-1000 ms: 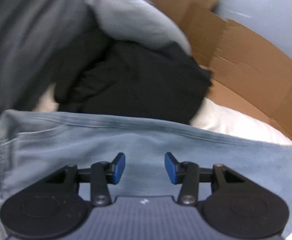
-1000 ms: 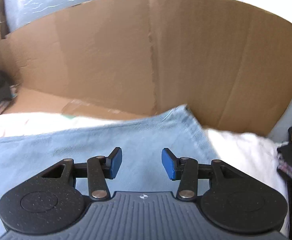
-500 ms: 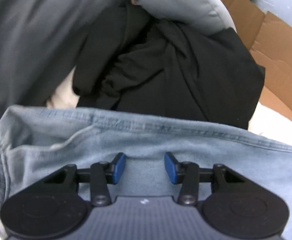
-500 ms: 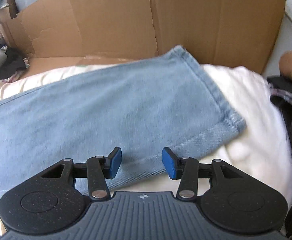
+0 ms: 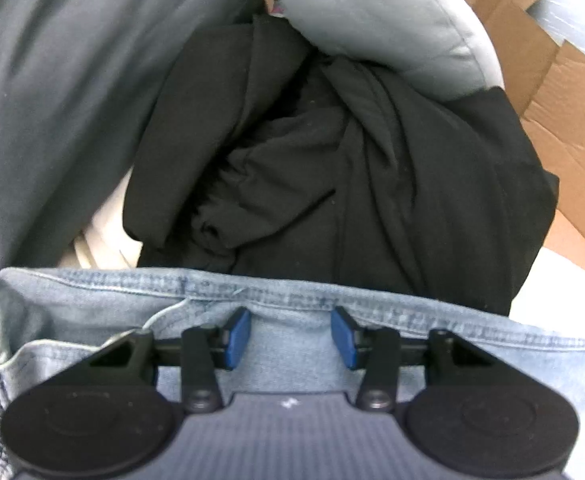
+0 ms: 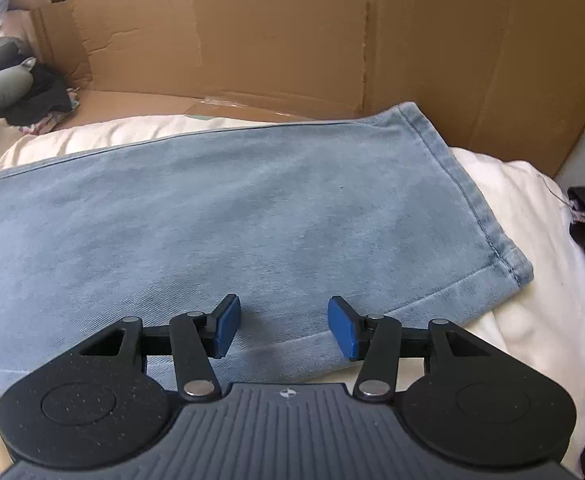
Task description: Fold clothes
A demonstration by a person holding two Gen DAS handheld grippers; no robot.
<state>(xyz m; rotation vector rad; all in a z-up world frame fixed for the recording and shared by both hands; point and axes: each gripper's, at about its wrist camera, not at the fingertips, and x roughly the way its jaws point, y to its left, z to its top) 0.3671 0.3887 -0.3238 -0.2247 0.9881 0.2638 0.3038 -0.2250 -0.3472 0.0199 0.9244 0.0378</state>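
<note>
Moved since earlier: both views have drawn back and tilted down; the left view now shows more of the black heap beyond the denim edge, and the right view has gone from mostly cardboard to the whole hemmed leg end.
Left tool [image 5: 290,334]: jaws wide apart, holding nothing, poised over the seamed far edge of the light blue denim jeans [image 5: 292,308].
Crumpled black garment [image 5: 332,168]: lies just beyond that edge, touching it, with a grey cloth [image 5: 52,80] to its left.
Risk on the left: closing here could pinch black fabric with the denim, dragging the heap along.
Jeans: spread flat and long across the cream padded bed cover [image 6: 532,320], hem at the right near end.
Right tool [image 6: 282,326]: jaws wide, empty, over the near long edge of the leg.
Risk on the right: a shallow bite may take one layer only, or catch the soft cover, so the fold skews.
Brown cardboard wall [image 6: 292,40]: stands close behind the far edge; a lifted leg might brush it.
</note>
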